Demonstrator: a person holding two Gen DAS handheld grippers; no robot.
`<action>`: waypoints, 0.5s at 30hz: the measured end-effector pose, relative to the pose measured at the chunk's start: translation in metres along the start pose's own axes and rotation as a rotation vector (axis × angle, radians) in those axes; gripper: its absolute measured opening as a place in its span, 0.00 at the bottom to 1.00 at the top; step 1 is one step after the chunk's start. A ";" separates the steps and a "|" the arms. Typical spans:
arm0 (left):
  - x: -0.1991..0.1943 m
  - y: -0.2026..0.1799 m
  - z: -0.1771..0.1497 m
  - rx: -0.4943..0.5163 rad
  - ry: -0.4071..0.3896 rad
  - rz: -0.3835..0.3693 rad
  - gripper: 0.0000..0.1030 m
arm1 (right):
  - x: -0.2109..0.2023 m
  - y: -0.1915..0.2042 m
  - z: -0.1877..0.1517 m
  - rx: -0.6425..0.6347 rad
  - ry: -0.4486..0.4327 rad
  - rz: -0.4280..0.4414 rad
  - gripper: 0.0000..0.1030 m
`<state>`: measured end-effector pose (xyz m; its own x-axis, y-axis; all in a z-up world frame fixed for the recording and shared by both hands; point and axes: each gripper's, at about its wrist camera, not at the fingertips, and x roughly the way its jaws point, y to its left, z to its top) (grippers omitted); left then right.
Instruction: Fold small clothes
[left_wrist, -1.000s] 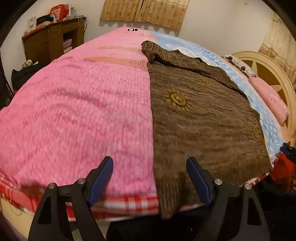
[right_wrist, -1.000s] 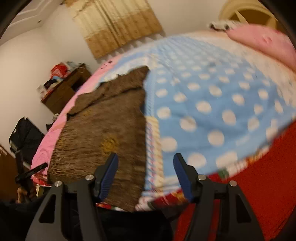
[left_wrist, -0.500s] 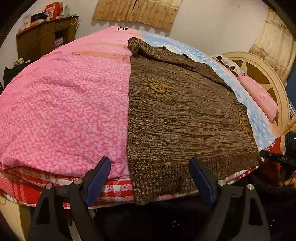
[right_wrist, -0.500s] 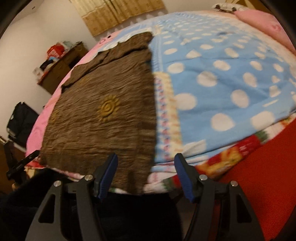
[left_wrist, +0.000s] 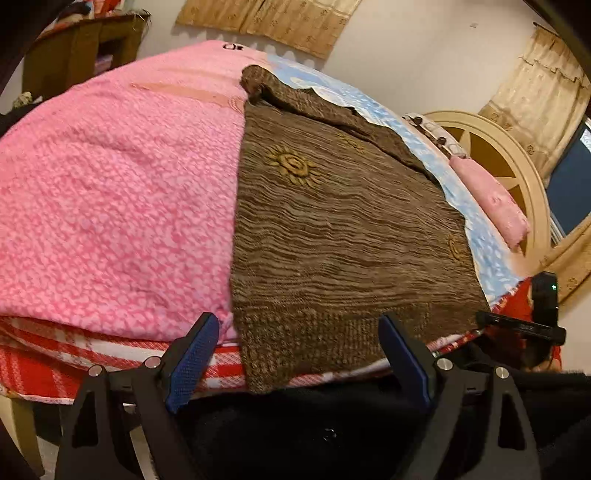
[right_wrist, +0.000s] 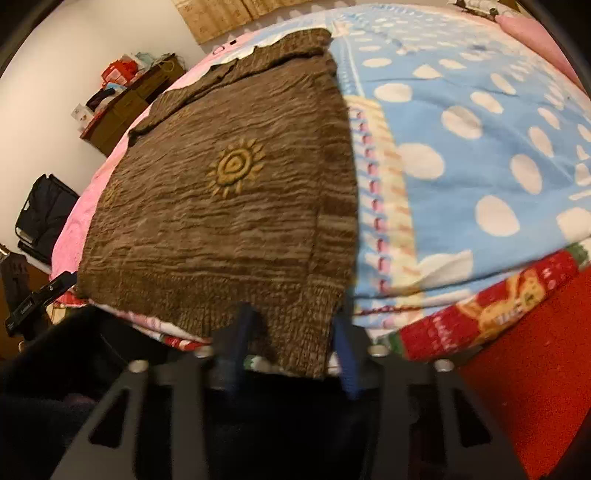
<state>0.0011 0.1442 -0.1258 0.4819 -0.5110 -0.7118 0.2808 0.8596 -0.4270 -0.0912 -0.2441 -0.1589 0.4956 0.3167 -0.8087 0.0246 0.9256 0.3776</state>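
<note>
Here the brown knit sweater with its yellow sun motif lies flat on the bed, across the seam between the pink blanket and the blue polka-dot blanket — its ribbed hem hangs over the near edge. The left gripper hovers before the hem's left corner, jaws spread wide and empty. The right gripper is closing — the hem's right corner sits between its blue pads, not yet clearly pinched.

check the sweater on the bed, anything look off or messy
Mostly tidy. The sweater lies flat, but its hem hangs over the bed edge, and the far sleeve is bunched across the top rather than spread. The right gripper is closing with the hem corner between its fingers.
</note>
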 end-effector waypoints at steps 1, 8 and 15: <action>0.000 0.001 0.000 -0.005 0.007 -0.010 0.86 | 0.000 0.000 0.000 0.002 0.007 0.016 0.24; 0.001 0.000 -0.002 -0.054 0.021 -0.073 0.84 | 0.001 -0.010 -0.001 0.061 0.015 0.073 0.26; 0.005 0.004 0.000 -0.090 0.034 -0.050 0.37 | -0.002 -0.004 -0.001 0.035 0.000 0.066 0.31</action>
<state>0.0046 0.1447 -0.1315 0.4403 -0.5547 -0.7060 0.2275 0.8296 -0.5099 -0.0932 -0.2483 -0.1588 0.4973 0.3765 -0.7816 0.0220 0.8951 0.4453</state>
